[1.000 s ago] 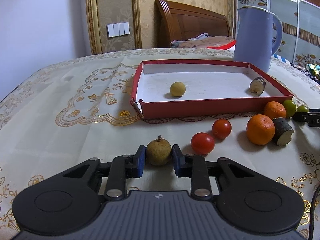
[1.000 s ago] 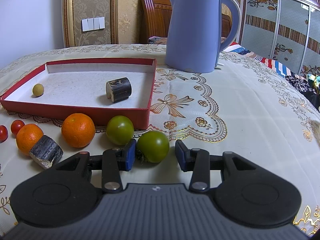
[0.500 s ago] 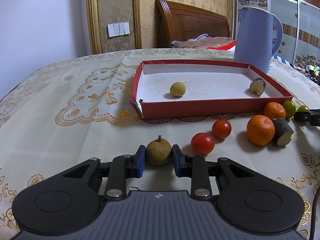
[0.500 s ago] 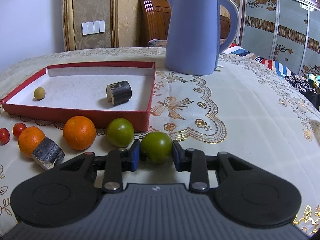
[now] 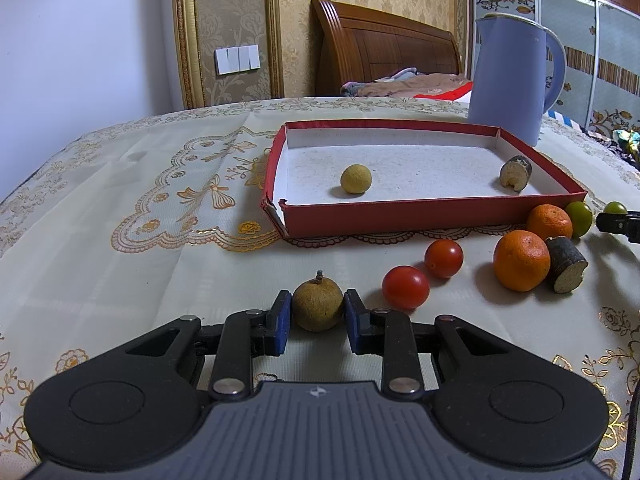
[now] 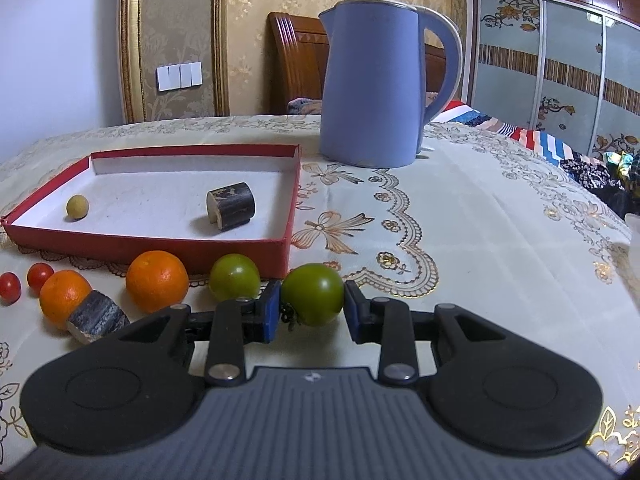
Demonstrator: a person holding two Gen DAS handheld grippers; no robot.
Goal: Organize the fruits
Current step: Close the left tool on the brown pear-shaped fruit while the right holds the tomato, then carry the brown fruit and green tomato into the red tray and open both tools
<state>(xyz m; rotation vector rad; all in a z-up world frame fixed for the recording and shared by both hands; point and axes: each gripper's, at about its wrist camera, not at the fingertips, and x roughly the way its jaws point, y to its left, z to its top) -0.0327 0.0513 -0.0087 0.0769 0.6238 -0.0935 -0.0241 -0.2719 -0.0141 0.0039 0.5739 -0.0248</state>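
Observation:
My left gripper (image 5: 316, 316) is shut on a brown longan (image 5: 317, 305) just above the tablecloth. My right gripper (image 6: 310, 304) is shut on a green tomato (image 6: 313, 294), lifted slightly off the cloth. A red tray (image 5: 400, 216) holds a yellow longan (image 5: 355, 178) and a dark sugarcane piece (image 5: 516, 173); the tray also shows in the right wrist view (image 6: 152, 244). Two red cherry tomatoes (image 5: 405, 287), two oranges (image 5: 521, 260), another sugarcane piece (image 5: 566, 264) and a second green tomato (image 6: 235, 277) lie in front of the tray.
A tall blue kettle (image 6: 372, 84) stands behind the tray's right corner. The table carries a cream embroidered cloth (image 5: 140, 208). A wooden headboard and bedding are beyond the table. The right gripper's tip shows at the left wrist view's right edge (image 5: 616, 222).
The right gripper closed on the green tomato and has lifted it a little. The left gripper stays shut on the brown longan, barely moved.

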